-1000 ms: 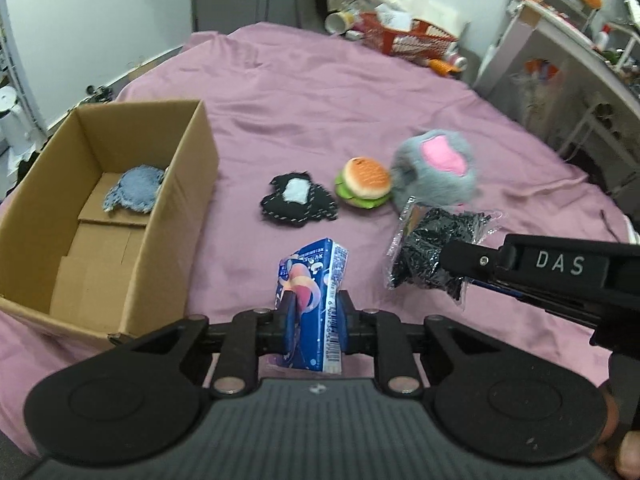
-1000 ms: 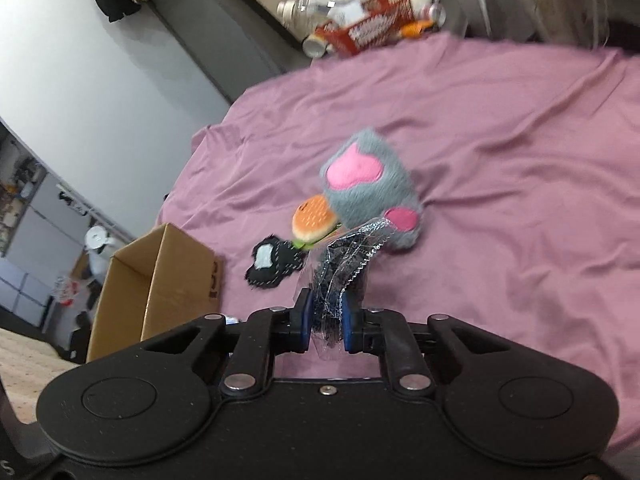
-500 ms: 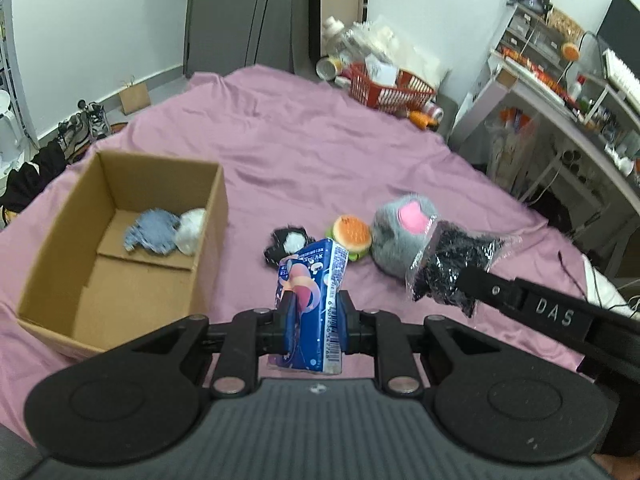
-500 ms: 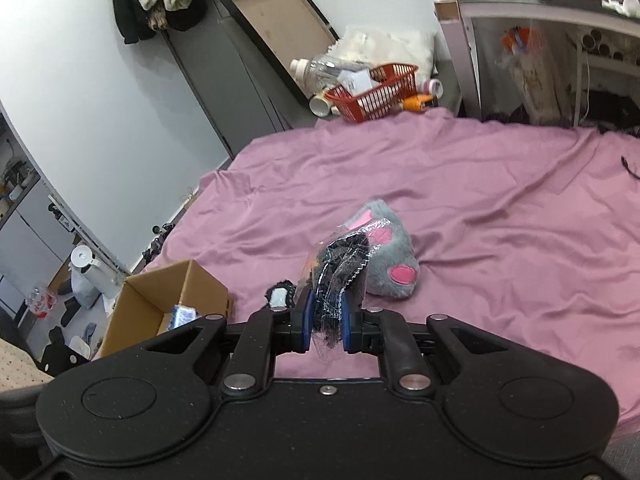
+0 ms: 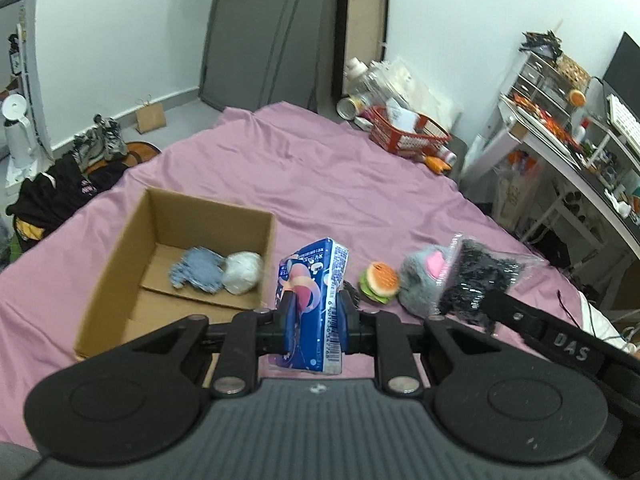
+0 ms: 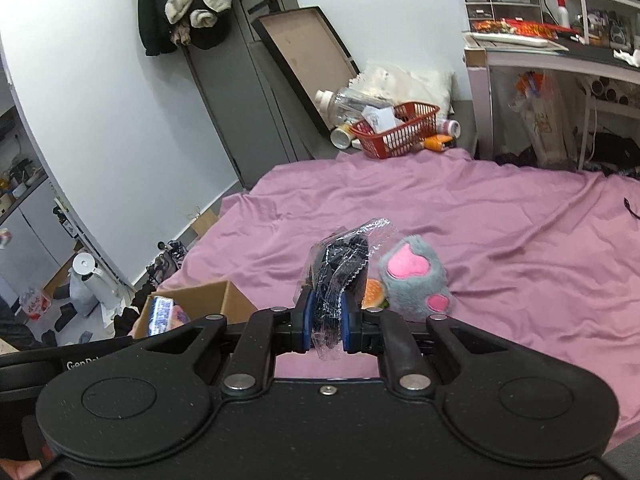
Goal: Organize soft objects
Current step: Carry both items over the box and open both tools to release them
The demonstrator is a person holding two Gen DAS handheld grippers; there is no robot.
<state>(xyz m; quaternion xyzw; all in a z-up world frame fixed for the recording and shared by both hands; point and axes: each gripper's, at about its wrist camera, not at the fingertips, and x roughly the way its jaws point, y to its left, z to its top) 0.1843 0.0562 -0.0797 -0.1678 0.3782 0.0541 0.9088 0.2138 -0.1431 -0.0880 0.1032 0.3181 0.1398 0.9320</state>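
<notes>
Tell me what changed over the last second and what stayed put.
Both grippers rose and pulled back from the bed: the left gripper carrying the blue tissue pack, the right gripper the clear bag of black items. Neither let go. The cardboard box, burger toy and grey paw plush stayed put.

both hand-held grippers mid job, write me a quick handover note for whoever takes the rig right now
Left hand-held gripper: shut on the blue tissue pack, held up beside the cardboard box.
Right hand-held gripper: shut on the clear bag of black fabric, held above the purple sheet.
Done: blue cloth and white bundle lie in the box.
Left: drop both held items in, then the burger toy and grey paw plush, both on the sheet.
</notes>
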